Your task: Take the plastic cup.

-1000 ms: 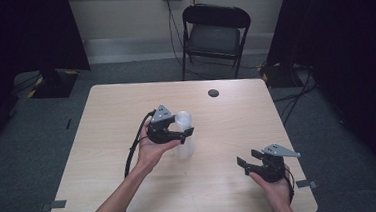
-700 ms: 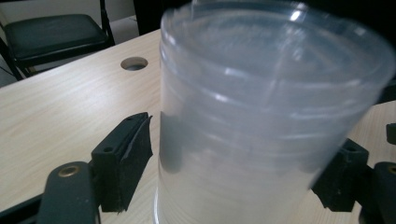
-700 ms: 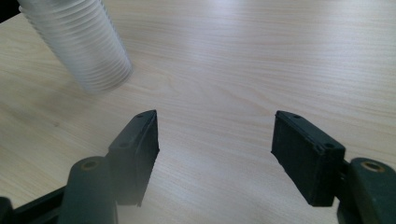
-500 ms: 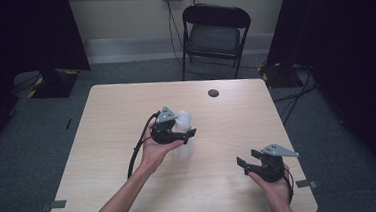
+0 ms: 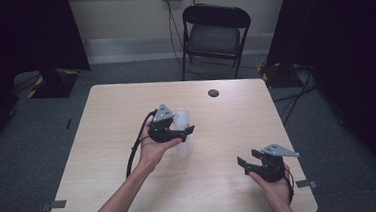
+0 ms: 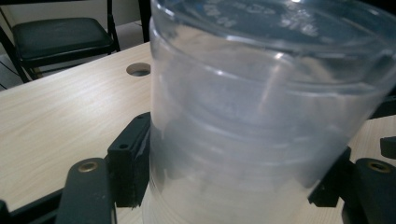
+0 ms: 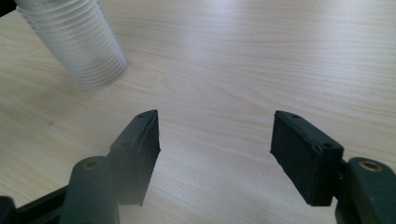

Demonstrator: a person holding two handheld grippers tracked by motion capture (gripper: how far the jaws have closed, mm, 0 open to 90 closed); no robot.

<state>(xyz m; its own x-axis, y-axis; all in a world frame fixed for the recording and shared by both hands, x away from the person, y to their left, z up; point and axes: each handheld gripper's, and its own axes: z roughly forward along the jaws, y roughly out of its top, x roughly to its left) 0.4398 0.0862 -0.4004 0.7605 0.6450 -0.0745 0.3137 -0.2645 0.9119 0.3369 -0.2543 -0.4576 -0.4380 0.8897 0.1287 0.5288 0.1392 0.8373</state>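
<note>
- Room, dimly lit: dark curtains at both sides, pale back wall with an outlet, grey carpet, a black folding chair [image 5: 215, 34] standing behind the desk.
- Light wood-grain desk [image 5: 103, 142], bare apart from the work in hand, with a round cable hole [image 5: 213, 92] near its far edge.
- Stack of clear ribbed plastic cups [image 5: 182, 131], standing upside down near the middle of the desk (flat base uppermost in the left gripper view, rims seemingly still on the wood).
- Left gripper [image 5: 180, 133] at the stack's side, fingers [image 6: 133, 163] having just been closing, now narrowed with the stack between them and the pads against the plastic on both sides.
- Right gripper [image 5: 247, 163] held near the front right corner, well apart from the cups, fingers [image 7: 140, 144] spread wide with nothing between them.
- Progress, as a judgement: grasp on the stack looks made, nothing yet lifted clear or separated; pulling a cup off or moving the stack still to come, likely with help from the idle right gripper.
</note>
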